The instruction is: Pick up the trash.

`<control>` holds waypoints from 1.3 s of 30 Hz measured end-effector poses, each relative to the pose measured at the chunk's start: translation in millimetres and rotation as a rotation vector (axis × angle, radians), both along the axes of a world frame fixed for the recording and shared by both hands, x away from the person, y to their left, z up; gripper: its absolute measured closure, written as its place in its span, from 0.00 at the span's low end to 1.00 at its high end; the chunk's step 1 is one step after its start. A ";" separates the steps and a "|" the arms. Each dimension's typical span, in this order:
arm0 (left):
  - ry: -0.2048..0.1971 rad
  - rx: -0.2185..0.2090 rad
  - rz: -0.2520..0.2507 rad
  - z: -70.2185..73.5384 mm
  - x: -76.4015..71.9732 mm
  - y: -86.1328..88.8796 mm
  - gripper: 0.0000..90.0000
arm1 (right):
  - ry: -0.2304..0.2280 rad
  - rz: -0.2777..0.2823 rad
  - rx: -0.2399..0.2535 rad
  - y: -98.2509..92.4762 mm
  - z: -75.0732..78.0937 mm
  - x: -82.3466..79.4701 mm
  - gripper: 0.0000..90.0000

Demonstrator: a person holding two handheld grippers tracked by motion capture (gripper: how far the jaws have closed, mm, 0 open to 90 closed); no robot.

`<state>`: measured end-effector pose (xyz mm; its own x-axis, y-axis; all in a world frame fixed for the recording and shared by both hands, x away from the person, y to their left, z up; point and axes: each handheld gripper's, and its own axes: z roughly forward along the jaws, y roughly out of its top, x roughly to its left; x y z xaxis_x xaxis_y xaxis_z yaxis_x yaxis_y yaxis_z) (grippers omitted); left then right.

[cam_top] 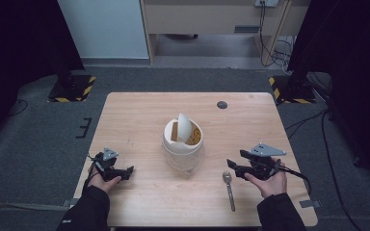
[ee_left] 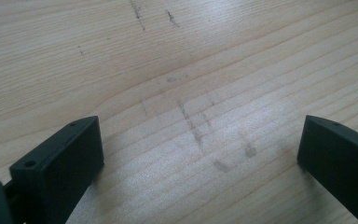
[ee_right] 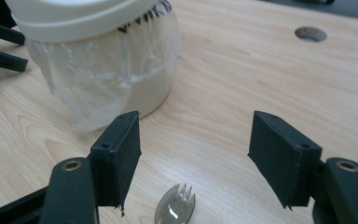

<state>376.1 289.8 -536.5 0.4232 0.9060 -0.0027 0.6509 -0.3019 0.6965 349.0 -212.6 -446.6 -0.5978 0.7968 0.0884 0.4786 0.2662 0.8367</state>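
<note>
The left tool (cam_top: pixel 127 170) rests low on the table (cam_top: pixel 139 110) at its near left, jaws spread wide over bare wood and nothing between them. In the left gripper view the wood there carries faint grey scuffs and short dark scratches.

At the middle of the table stands a small cream bin (cam_top: pixel 183 144) with a clear plastic liner (ee_right: pixel 98 79) bunched round its body; its white swing lid (cam_top: pixel 184 126) is tipped up on edge, leaving the mouth partly uncovered.

Right of the bin, near the front edge, lies a grey metal spork (cam_top: pixel 228 185) — tines toward the bin, handle toward the person. The right tool (cam_top: pixel 232 166) hangs just above and beside its head, jaws wide apart and empty — in the right gripper view the spork's tines (ee_right: pixel 176 205) lie on the wood below the gap between them.

The table is pale wood with a round cable hole (cam_top: pixel 222 104) near its far right. It stands on grey carpet, with black stands on yellow-striped bases at either side and a light cabinet behind.
</note>
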 end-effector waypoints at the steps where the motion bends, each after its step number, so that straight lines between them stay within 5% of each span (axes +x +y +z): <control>1: 0.000 0.000 0.000 0.0 0.0 0.0 0.00 | 0.010 -0.006 0.004 -1.1 -2.3 -0.5 0.37; 8: 0.000 0.000 0.000 0.0 0.0 0.0 0.00 | 0.105 -0.021 -0.033 -4.3 -25.5 -2.3 0.39; 11: 0.000 0.000 0.000 0.0 0.0 0.0 0.00 | 0.178 -0.009 -0.120 2.9 -42.9 -2.6 0.43; 14: 0.000 0.000 0.000 0.0 0.0 0.0 0.00 | 0.227 -0.001 -0.154 9.6 -51.8 -3.2 0.46; 24: 0.000 0.000 -0.002 0.0 0.0 0.0 0.00 | 0.325 0.002 -0.198 19.8 -64.1 -10.2 0.60; 39: 0.000 0.000 -0.001 0.0 0.0 0.0 0.00 | 0.278 0.018 -0.238 20.8 -67.2 -10.5 0.76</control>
